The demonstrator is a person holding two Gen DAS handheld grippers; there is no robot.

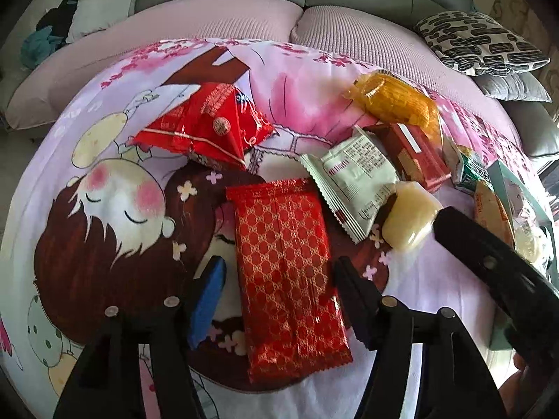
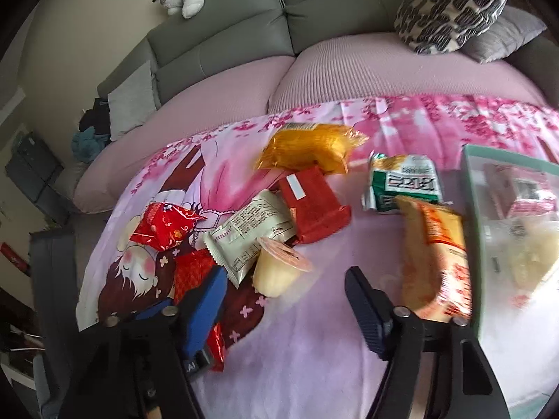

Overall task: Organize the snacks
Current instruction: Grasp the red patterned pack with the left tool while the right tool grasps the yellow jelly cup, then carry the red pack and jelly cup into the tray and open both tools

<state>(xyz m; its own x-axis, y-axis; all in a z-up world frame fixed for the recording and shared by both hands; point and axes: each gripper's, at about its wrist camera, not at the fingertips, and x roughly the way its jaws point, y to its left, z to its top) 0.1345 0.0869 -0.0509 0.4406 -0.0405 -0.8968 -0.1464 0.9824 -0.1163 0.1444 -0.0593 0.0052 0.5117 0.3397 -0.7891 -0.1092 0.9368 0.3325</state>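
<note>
Clearly, the red patterned packet [image 1: 290, 276] is straddled by released left fingers [image 1: 209, 300] — foil may be crumpled if clenched off-centre.

Left gripper [image 1: 279, 279] points steeply down, fingers apart, touching nothing. Right gripper [image 2: 286, 286] likewise angled down, fingers apart, empty.

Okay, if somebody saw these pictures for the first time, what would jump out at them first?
Probably the long red and gold patterned packet, lying between the open fingers of the left claw. It rests on a pink cartoon blanket showing a sleeping girl. Behind it, a jumble of snacks spreads out, with an orange wrapped cake farthest back.
</note>
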